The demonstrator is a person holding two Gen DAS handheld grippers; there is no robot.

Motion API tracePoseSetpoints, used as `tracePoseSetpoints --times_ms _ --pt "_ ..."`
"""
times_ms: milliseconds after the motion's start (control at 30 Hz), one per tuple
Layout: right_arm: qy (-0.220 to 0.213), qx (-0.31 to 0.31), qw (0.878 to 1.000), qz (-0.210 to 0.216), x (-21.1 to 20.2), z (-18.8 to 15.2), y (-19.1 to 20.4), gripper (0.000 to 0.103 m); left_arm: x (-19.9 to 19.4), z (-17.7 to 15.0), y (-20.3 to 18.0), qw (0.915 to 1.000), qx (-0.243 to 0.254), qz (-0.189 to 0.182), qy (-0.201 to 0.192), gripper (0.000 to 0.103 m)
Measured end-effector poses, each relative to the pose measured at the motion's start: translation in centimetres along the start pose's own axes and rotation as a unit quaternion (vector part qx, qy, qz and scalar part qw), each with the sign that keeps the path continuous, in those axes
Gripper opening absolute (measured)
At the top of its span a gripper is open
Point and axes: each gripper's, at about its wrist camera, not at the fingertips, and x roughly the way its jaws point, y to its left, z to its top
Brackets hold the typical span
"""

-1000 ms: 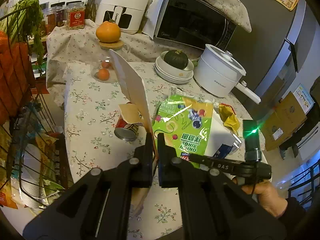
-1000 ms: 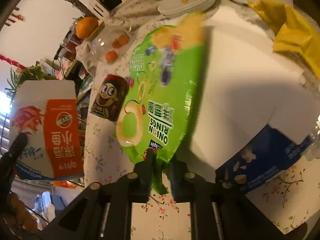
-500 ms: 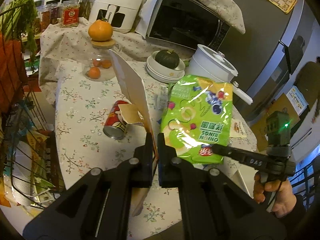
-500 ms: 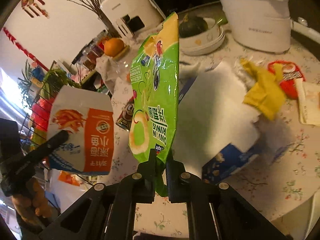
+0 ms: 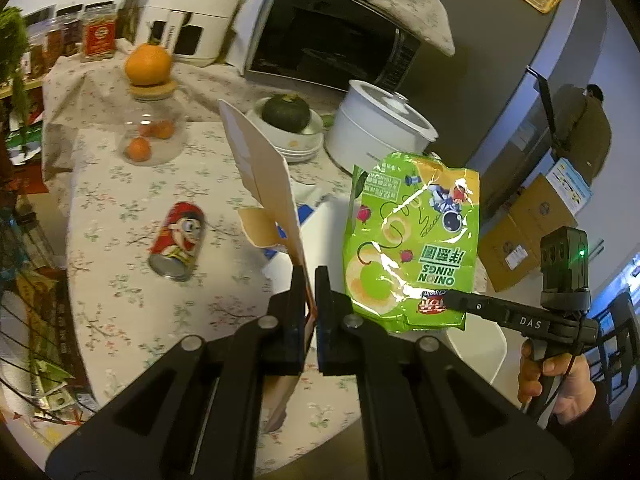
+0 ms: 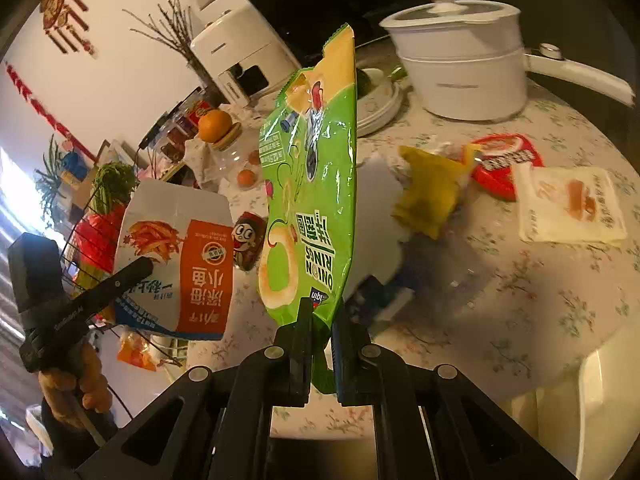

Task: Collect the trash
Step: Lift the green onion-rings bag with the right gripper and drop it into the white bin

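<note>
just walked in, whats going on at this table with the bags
A person is clearing trash with a gripper in each hand. The left tongs pinch an orange-and-white snack bag, the right tongs a green onion rings bag, both held above the table. A red can and other wrappers lie there.

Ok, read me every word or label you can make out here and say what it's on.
"ONION RINGS": green snack bag, printed upside down, held by the right gripper.
"DAS": right gripper's arm, seen in the left wrist view.
Orange-and-white bag in the left gripper: Chinese characters, unreadable.
Jar labels, appliance logos: too small.
</note>
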Motion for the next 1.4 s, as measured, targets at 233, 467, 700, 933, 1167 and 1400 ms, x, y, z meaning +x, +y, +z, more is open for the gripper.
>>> tracePoseSetpoints --times_ms 233,467,700,933,1167,1400 --pt "-0.02 0.008 1.0 -0.016 -4.1 -1.3 -2.7 0.009 1.3 -0.2 -2.7 0.9993 0.01 -0.033 0.01 0.005" --pt "-0.054 0.05 0.995 -0.062 -10.2 -3.2 -8.1 0.009 2.7 -0.6 -6.6 0.9968 0.026 -0.072 0.023 0.005" --pt "-0.084 0.125 0.979 -0.139 -17.1 -7.4 -16.3 0.009 4.4 -1.8 -12.7 0.9892 0.075 -0.119 0.042 0.005" --pt "-0.029 0.213 0.954 -0.208 -18.8 -12.3 -24.2 0.009 7.3 -4.0 -18.7 0.9779 0.121 -0.151 0.078 0.005" --pt "0.037 0.258 0.939 -0.224 -16.6 -14.2 -28.2 0.009 9.9 -6.4 -23.3 0.9676 0.156 -0.167 0.107 0.005" --pt "0.072 0.268 0.936 -0.217 -14.9 -14.9 -29.8 0.012 12.3 -8.0 -26.9 0.9596 0.169 -0.182 0.132 0.005"
